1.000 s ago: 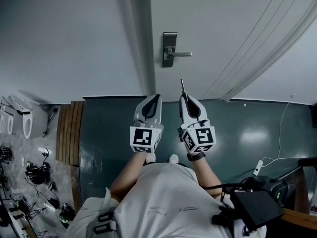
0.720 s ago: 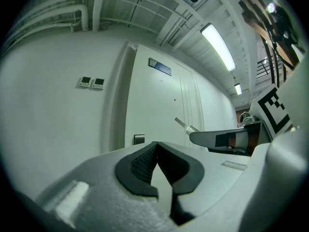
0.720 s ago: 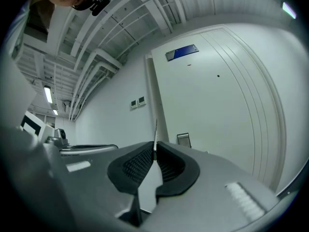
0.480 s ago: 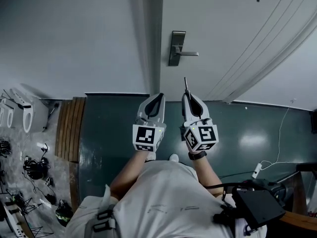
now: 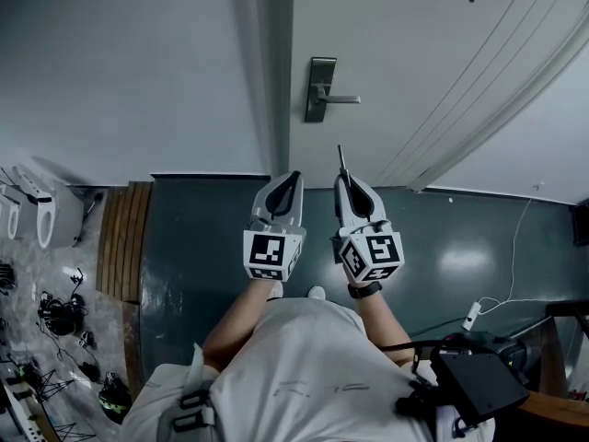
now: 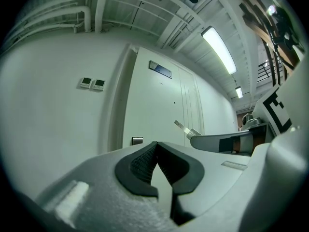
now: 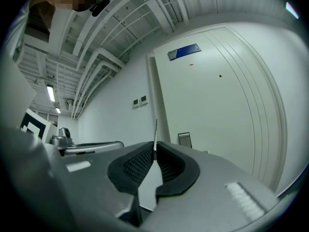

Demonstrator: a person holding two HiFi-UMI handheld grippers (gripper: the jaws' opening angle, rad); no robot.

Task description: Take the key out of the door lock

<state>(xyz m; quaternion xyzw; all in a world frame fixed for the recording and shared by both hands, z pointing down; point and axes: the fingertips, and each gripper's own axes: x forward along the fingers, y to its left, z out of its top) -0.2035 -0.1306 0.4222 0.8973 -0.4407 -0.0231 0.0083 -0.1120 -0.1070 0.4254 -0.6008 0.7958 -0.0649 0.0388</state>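
Observation:
A thin metal key [image 5: 340, 160] sticks out past the tips of my right gripper [image 5: 343, 179], which is shut on it; in the right gripper view the key [image 7: 155, 134] stands edge-on between the pads. The door lock plate [image 5: 319, 88] with its lever handle [image 5: 342, 99] is on the white door [image 5: 423, 53], well ahead of both grippers and apart from them. My left gripper [image 5: 294, 179] hangs beside the right one, shut with nothing in it. From the left gripper view, the key [image 6: 184, 127] and the lock plate [image 6: 137, 140] both show.
The door frame [image 5: 276, 72] runs left of the lock, with a white wall [image 5: 120, 72] beyond. Dark green floor [image 5: 202, 238] lies below. A wooden strip [image 5: 120, 247], cables and gear [image 5: 55, 320] sit at the left. A black case [image 5: 474, 385] and a white cable [image 5: 515, 265] are at the right.
The view has shifted slightly; the lock plate appears a little higher and further left than half a second ago. Both grippers keep their pose, with the key still held.

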